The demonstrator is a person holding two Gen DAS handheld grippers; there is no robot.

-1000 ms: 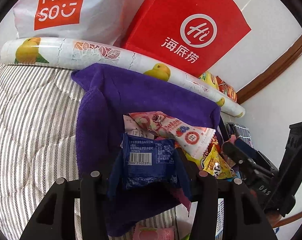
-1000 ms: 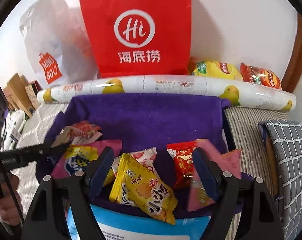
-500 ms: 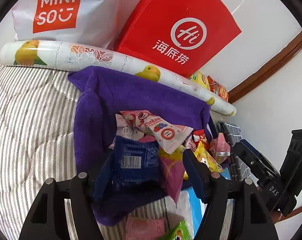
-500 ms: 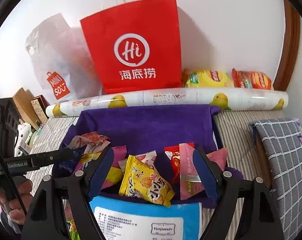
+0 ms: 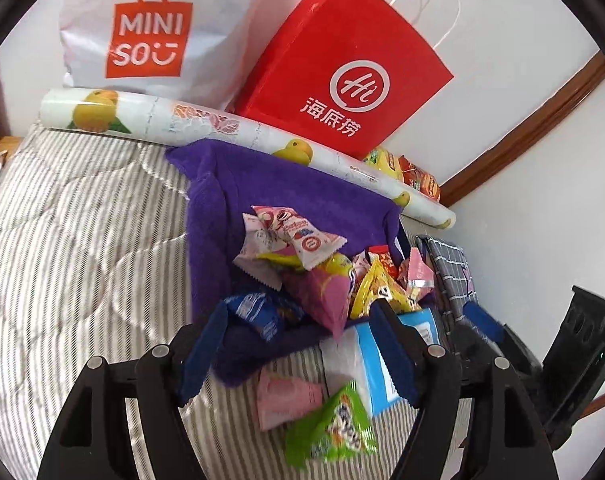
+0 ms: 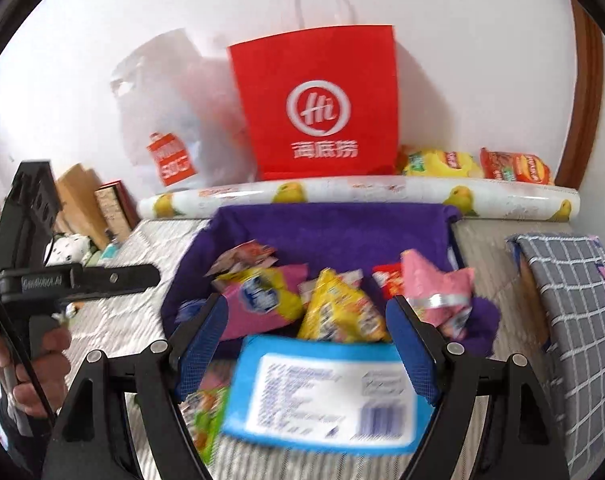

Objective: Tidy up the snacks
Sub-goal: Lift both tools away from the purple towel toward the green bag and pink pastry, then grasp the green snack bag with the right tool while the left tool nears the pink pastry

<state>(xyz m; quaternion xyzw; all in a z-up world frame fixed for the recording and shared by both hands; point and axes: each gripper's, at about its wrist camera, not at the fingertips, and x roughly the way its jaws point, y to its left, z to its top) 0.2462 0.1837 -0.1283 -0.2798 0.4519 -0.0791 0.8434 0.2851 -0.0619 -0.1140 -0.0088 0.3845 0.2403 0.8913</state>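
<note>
Blue packet [image 5: 258,312] now loose on purple cloth [image 5: 302,196], left gripper [image 5: 298,344] opening, empty; right gripper [image 6: 306,344] wide, empty.

A bed with a grey-and-white striped quilt [image 5: 82,240] carries a purple terry towel [image 5: 302,196], a long white roll printed with yellow fruit [image 5: 206,124], a grey checked cushion [image 6: 574,300], a blue-and-white tissue pack [image 6: 322,392], a pink packet [image 5: 286,394] and a green snack packet [image 5: 334,428].
</note>
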